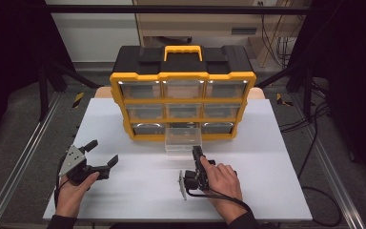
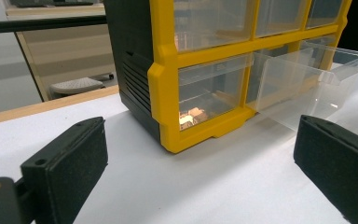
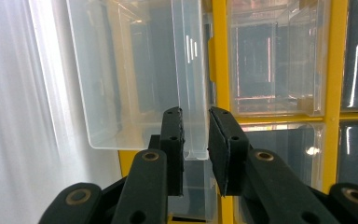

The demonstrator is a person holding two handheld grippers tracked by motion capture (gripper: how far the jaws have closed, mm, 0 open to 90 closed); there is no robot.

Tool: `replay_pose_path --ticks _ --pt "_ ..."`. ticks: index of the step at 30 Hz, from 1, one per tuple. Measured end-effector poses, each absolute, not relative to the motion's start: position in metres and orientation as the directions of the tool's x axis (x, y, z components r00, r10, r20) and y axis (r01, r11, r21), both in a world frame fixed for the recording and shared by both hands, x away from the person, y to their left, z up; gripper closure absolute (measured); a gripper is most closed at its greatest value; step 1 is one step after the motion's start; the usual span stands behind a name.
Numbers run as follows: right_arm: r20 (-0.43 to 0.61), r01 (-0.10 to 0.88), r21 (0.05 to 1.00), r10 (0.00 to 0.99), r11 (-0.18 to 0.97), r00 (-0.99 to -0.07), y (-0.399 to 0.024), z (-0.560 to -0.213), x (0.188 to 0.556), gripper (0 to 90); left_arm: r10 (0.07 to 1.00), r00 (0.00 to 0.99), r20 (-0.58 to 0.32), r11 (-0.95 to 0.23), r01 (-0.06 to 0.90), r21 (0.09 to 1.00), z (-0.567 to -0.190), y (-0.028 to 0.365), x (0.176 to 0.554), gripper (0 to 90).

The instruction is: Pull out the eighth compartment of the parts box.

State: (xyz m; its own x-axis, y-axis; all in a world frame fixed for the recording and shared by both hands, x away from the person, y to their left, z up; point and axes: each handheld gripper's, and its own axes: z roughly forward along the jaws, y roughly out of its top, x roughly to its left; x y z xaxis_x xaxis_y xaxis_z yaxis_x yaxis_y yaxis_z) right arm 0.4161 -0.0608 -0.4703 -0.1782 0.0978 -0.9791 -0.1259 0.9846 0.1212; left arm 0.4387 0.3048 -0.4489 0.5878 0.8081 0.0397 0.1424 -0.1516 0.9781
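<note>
A yellow and black organizer [image 1: 183,78] with clear drawers stands at the back of the white table. Its bottom middle clear drawer [image 1: 183,138] is pulled out toward me. My right gripper [image 1: 198,151] lies turned on its side at the drawer's front. In the right gripper view the jaws [image 3: 196,116] stand narrow, with the drawer's [image 3: 130,84] clear front lip filling the gap between the pads. My left gripper [image 1: 103,152] rests open at the front left, apart from the organizer. Its wide jaws [image 2: 200,172] face the organizer's corner [image 2: 163,84] and the pulled-out drawer [image 2: 303,84].
The bottom left drawer holds small shiny parts [image 2: 191,116]. Bare white table [image 1: 138,191] stretches between my two hands and in front of the organizer. Metal frame rails [image 1: 19,157] run along both sides, and cables [image 1: 314,143] lie on the floor at the right.
</note>
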Motion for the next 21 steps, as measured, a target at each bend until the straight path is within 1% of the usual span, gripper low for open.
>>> replay_pose_path --ticks 21 --pt "-0.978 -0.126 0.126 0.101 0.984 -0.185 -0.0615 -0.4699 0.4116 75.9 0.808 0.588 0.04 -0.152 0.143 0.978 -0.449 0.3047 0.4387 2.8"
